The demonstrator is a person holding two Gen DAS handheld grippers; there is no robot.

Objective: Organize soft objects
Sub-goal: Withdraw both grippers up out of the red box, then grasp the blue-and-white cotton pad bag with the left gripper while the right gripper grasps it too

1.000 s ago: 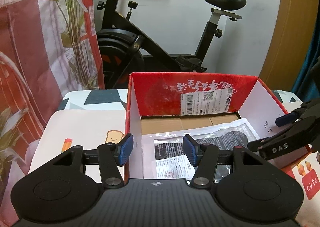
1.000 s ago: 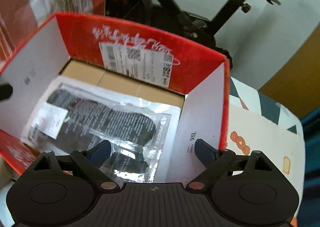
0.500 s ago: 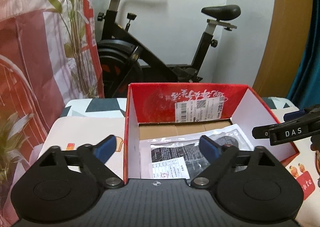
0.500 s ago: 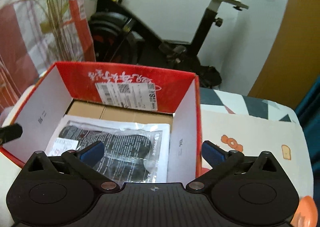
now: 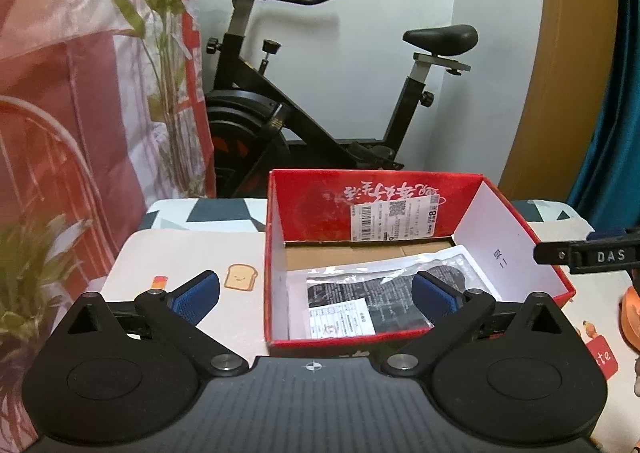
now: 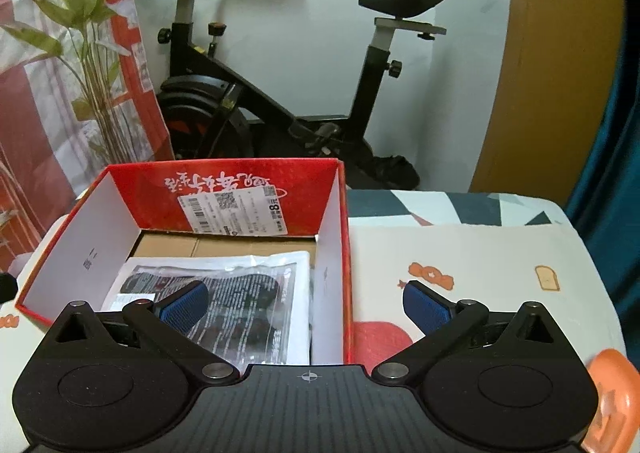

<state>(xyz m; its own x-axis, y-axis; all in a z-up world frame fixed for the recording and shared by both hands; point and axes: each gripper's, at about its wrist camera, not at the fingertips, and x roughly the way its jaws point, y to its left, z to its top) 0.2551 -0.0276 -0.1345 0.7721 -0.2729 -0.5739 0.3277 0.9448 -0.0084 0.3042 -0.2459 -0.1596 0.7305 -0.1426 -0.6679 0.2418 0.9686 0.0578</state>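
The plastic packet (image 5: 384, 299) (clear wrap over something dark and soft, with a white printed slip at its near corner) lies flat on the floor of the red box (image 5: 276, 253), toward the near and right-hand side, on the brown cardboard that lines the bottom. The box stands open-topped on the patterned cloth (image 6: 480, 253), with a shipping label on its far inner wall.

The step in hand, as I judge it, is leaving the packet settled in the box and drawing both tongs clear. To do it well I keep my tips above the rim, so that neither catches a box wall or drags the slippery wrap, and I check that the packet lies flat, with no corner riding up the white side wall.

My left tongs (image 5: 316, 293) are opening and now stand very wide: one blue pad (image 5: 196, 297) hangs over the cloth outside the box, the other over the packet, and I see nothing gripped or touched. My right tongs (image 6: 308, 305) are spread just as wide and straddle the right wall of the box, also empty. An orange thing (image 6: 612, 393) sits at the right edge of the cloth; I cannot tell what it is.
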